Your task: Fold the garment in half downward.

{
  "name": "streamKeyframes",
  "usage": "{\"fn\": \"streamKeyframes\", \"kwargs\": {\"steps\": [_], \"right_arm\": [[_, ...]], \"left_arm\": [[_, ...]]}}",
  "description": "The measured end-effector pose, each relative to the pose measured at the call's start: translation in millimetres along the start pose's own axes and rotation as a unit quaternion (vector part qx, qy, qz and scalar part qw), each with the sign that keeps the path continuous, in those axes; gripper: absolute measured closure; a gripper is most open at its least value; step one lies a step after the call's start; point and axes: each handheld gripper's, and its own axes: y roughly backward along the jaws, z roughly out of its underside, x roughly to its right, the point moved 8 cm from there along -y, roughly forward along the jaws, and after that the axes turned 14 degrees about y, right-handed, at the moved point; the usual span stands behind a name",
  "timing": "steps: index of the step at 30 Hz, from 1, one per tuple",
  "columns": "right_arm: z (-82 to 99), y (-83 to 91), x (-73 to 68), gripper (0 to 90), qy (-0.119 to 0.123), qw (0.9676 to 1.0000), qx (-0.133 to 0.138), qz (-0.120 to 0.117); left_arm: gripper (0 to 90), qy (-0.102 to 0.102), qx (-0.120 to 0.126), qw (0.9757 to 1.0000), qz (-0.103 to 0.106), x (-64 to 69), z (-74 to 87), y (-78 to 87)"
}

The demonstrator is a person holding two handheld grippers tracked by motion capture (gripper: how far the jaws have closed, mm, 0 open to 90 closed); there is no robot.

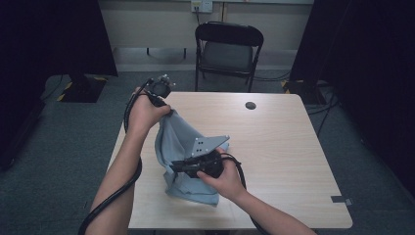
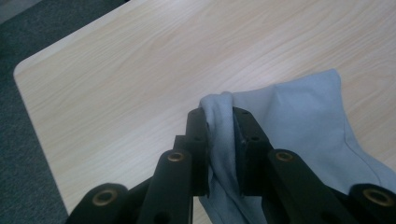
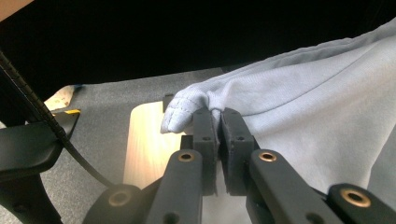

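- While both grippers hold it, the cloth [image 1: 178,147] hangs stretched between them above the table's [image 1: 284,161] left half, with its lower hem resting on the wood near the front-left corner.
- Left gripper [image 2: 219,126]: jaws clamped on a bunched edge of the cloth; in the left gripper view the fabric fills the gap between the pads and spills out to the right over the tabletop.
- In the high view, the left gripper [image 1: 169,110] sits near the table's rear-left corner, raised above the surface, with the left hand [image 1: 144,112] wrapped around its body.
- Right gripper [image 3: 217,116]: jaws nearly together, pinching a thin fold of the cloth; a rolled seam protrudes to the left of the tips.
- In the high view, the right gripper [image 1: 176,169] is held level over the left half, pointing toward the left edge, lower than the left one.
- Cables trail from both grippers toward the front edge.
- Chair [image 1: 227,49]: stands on the floor behind the rear edge.
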Motion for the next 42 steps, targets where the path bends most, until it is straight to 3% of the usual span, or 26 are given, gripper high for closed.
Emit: {"fn": "streamKeyframes", "kwargs": {"steps": [9, 15, 22, 31, 42], "right_arm": [[-16.0, -17.7, -4.1, 86.6, 0.008, 0.9999, 0.005, -0.01], [-22.4, -20.3, -7.4, 86.6, 0.013, 0.9997, 0.011, -0.016], [-17.5, -7.9, -5.5, 86.6, 0.009, 0.9998, 0.014, -0.009], [7.1, 18.1, 6.7, 86.6, -0.016, 0.9997, 0.011, 0.012], [33.2, 27.9, 10.0, 86.6, -0.038, 0.9991, 0.005, 0.02]], "left_arm": [[78.3, 0.013, 0.002, 0.9997, -0.021, -23.2, 8.7, 14.8], [78.2, 0.019, 0.0, 0.9994, -0.03, -28.8, 12.7, 23.8], [78.0, 0.017, -0.004, 0.9997, -0.019, -12.1, 4.6, 16.3], [77.8, 0.009, -0.008, 0.9999, -0.005, 14.9, -10.4, -7.0], [77.5, -0.007, -0.033, 0.9994, 0.005, 35.1, -12.9, -40.3]]}}
